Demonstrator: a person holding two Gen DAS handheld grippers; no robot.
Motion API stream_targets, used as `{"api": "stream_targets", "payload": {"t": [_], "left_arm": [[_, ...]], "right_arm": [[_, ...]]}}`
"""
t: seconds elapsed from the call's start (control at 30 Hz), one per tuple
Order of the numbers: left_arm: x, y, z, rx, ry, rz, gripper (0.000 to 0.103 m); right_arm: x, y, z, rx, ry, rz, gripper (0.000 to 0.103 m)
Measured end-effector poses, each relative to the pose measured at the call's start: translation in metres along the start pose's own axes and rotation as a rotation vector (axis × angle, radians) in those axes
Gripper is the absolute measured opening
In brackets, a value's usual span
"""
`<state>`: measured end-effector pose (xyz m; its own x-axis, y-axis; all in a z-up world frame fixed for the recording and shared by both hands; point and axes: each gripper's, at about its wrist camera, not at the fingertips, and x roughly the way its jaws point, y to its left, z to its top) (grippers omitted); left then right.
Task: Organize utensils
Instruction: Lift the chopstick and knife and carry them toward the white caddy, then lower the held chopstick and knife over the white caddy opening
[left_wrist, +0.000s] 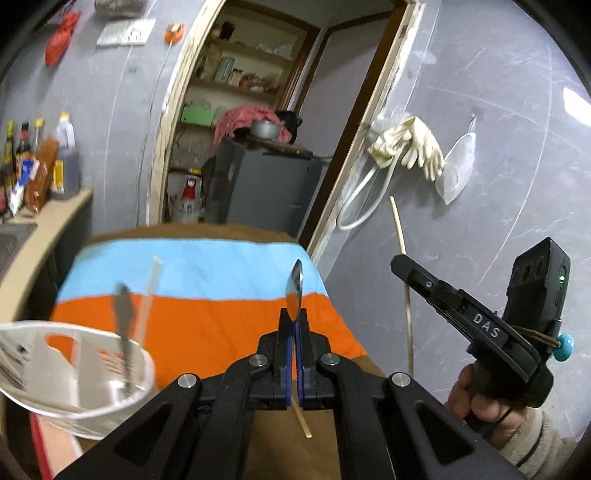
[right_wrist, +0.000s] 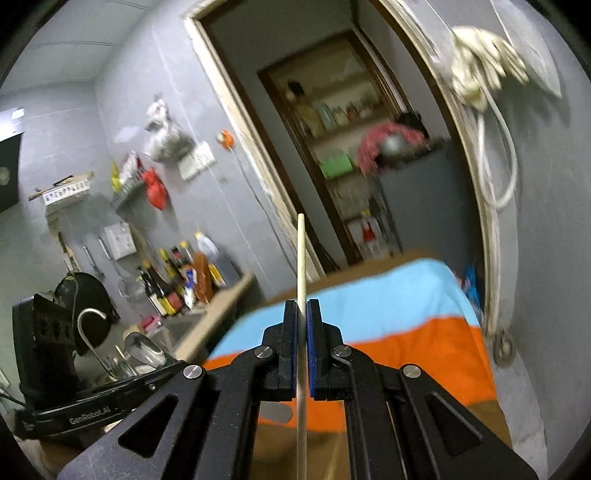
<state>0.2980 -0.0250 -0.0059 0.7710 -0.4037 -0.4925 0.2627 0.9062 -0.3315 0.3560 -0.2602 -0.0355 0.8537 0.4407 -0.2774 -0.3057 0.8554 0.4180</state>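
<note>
wall, right: pale rubber gloves (left_wrist: 410, 146) hung above a white hose loop (left_wrist: 364, 199)
doorway, centre: dark grey cabinet (left_wrist: 266, 188) topped by a metal pot (left_wrist: 264, 129)
counter, left edge: sauce bottles (left_wrist: 26, 162) crowded together
wall, upper left: red bag (left_wrist: 61, 37) hanging
</note>
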Motion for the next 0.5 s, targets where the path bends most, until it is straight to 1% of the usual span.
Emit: {"api": "stream_targets", "payload": {"t": [0.13, 0.2, 0.37, 0.5], "left_arm": [[-0.036, 0.011, 0.015, 0.031, -0.031, 0.018, 0.002], [-0.051, 0.016, 0.021, 0.031, -0.041, 0.032, 0.002], [-0.095, 0.040, 0.035, 0.010, -0.084, 0.087, 0.002], [-0.124, 0.062, 0.040, -0.020, -0.117, 0.146, 0.002]], "right_arm": [[-0.002, 0.036, 0.011, -0.032, -0.067, 0.052, 0.004], [-0.001, 0.053, 0.016, -0.033, -0.098, 0.083, 0.004], [0.014, 0.099, 0.019, -0.032, -0.161, 0.172, 0.004], [0.031, 0.130, 0.013, -0.042, -0.186, 0.237, 0.004]]}}
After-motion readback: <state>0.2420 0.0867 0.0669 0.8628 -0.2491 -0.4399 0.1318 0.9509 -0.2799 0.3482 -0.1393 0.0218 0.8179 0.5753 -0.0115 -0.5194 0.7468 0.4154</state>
